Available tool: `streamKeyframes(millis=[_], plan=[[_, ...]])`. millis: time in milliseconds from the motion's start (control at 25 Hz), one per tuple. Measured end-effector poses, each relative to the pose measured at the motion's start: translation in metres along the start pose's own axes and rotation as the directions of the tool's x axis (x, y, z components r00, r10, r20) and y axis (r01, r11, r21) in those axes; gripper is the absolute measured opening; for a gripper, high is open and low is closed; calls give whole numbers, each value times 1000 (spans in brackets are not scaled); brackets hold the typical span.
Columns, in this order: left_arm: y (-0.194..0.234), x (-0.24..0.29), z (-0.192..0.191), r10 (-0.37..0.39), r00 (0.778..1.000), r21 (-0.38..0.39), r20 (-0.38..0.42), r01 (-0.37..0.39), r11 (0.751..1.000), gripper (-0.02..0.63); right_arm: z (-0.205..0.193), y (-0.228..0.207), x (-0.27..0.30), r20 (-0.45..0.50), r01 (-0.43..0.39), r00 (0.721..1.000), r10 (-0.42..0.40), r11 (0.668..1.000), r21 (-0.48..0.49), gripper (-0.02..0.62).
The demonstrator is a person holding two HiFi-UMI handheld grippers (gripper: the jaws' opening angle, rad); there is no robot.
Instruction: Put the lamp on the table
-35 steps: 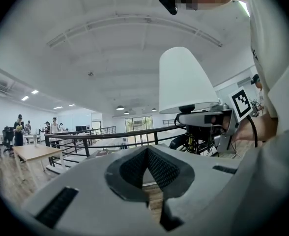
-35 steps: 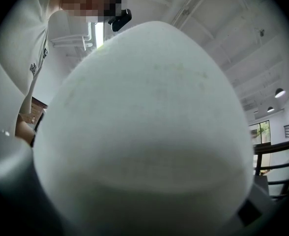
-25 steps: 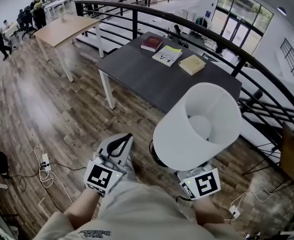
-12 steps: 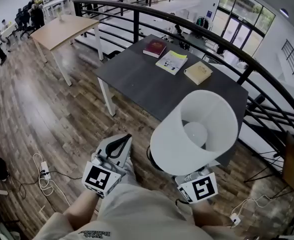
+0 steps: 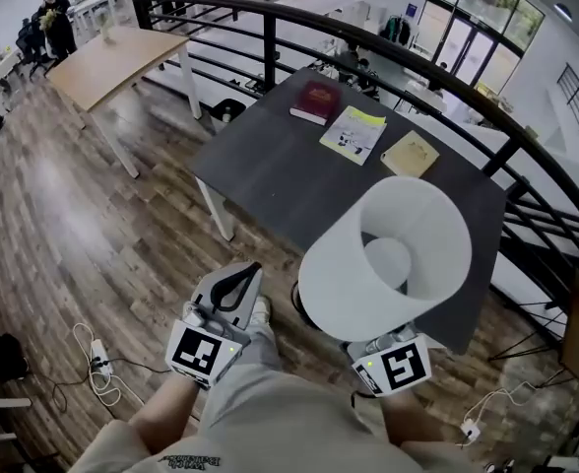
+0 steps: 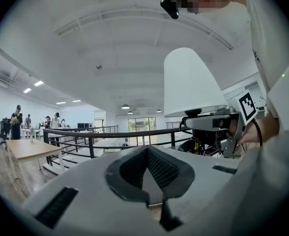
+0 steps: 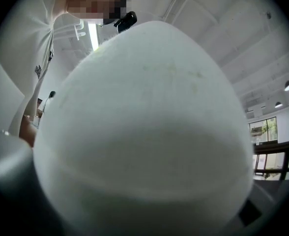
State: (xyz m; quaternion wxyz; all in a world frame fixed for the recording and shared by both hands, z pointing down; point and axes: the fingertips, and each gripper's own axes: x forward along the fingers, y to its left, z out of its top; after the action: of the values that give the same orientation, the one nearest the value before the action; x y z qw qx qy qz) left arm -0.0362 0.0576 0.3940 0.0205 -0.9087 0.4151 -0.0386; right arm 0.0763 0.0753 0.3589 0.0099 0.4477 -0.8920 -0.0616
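**A:** Table (image 5: 299,166) first. Where is it sitting from the fingers?

**B:** It is lying ahead of both pairs and lower down. It has a dark top, with three books (image 5: 353,133) lying toward the side farthest from the fingers. The nearer part is looking bare, so I'm judging that to be the spot for setting down.

**A:** And the lamp (image 5: 388,264)?

**B:** It is hanging in the air, not on the table yet, upright over the right gripper (image 6: 196,124). The big white shade is sitting just above those fingers and is filling the right gripper view, so the pads aren't showing there. In the left gripper view that gripper is reaching in under the shade, with the dark base hanging below. I'm judging the fingers to be pinching the stem.

**A:** How is it likely handling?

**B:** I'm expecting a light, easily dented shade and a base carrying most of the weight. The stem is looking like the stiff place to grip. Squeezing the shade is risking a crush, and a smooth stem may be letting the lamp swing or slip.

**A:** And the left gripper (image 6: 147,173)?

**B:** Its fingers are pressing together on nothing, beside the lamp and apart from it.
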Motion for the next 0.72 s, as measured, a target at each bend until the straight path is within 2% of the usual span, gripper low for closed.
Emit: streamKeyframes(millis=[120, 280, 400, 720], plan=[[36, 25, 6, -32, 999, 29, 14, 31, 999, 3, 2, -15, 44, -13, 10, 1000, -10, 1000, -2, 97], [82, 56, 7, -63, 998, 17, 18, 63, 998, 3, 4, -33, 97, -22, 37, 999, -37, 999, -17, 97], [113, 80, 14, -89, 996, 42, 25, 88, 995, 3, 8, -48, 134, -23, 52, 998, -52, 999, -16, 97], [169, 120, 33, -137, 990, 69, 45, 134, 989, 3, 17, -80, 207, -17, 90, 996, -90, 996, -8, 97]])
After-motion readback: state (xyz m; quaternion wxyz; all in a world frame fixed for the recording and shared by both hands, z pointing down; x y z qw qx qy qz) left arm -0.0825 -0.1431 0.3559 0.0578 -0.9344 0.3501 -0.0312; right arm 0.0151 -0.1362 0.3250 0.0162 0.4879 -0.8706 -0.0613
